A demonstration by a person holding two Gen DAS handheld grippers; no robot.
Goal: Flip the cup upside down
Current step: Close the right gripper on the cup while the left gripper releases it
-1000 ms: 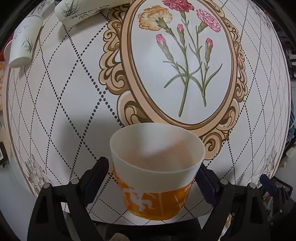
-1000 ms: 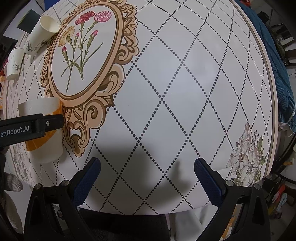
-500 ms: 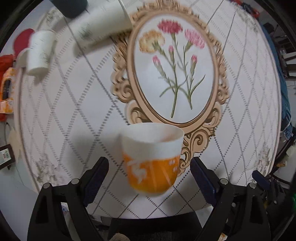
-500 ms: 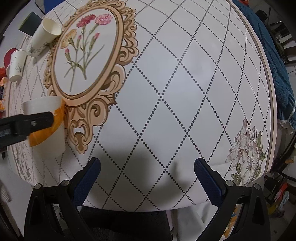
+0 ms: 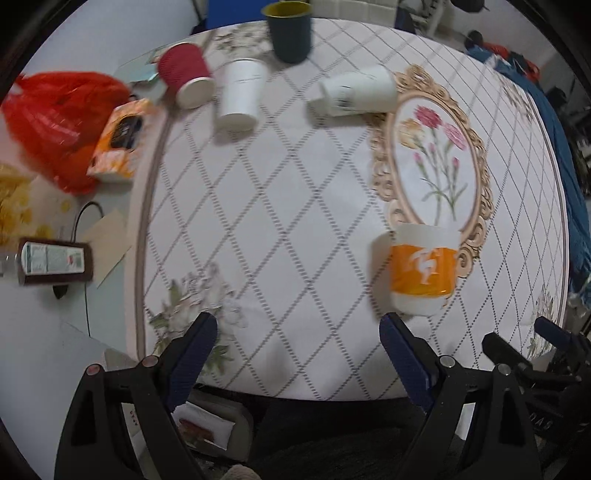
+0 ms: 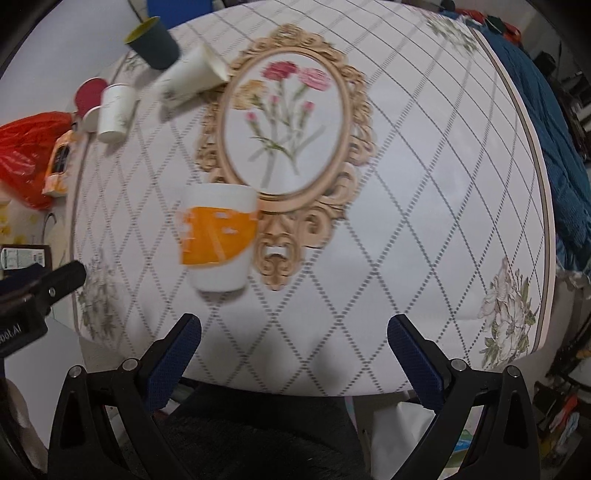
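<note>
Left hand-held gripper (image 5: 297, 341) and right hand-held gripper (image 6: 293, 341) both gaped wide, gripping nothing. Stood upright at the lower edge of the oval flower frame (image 6: 286, 122), mouth up: orange-banded cup (image 6: 218, 242). Flip apparently not yet done.

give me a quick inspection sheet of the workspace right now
surface: table under a diamond-pattern cloth with a flower medallion
job's things: orange cup stands wide end up, not flipped, beside the medallion's lower edge
clutter: dark cup, red cup, white cup, another white cup on its side, orange box, red bag
grippers: left gripper open, holding nothing; right gripper open, holding nothing
cables: black cable off the table's left edge
surroundings: blue fabric along the right edge
</note>
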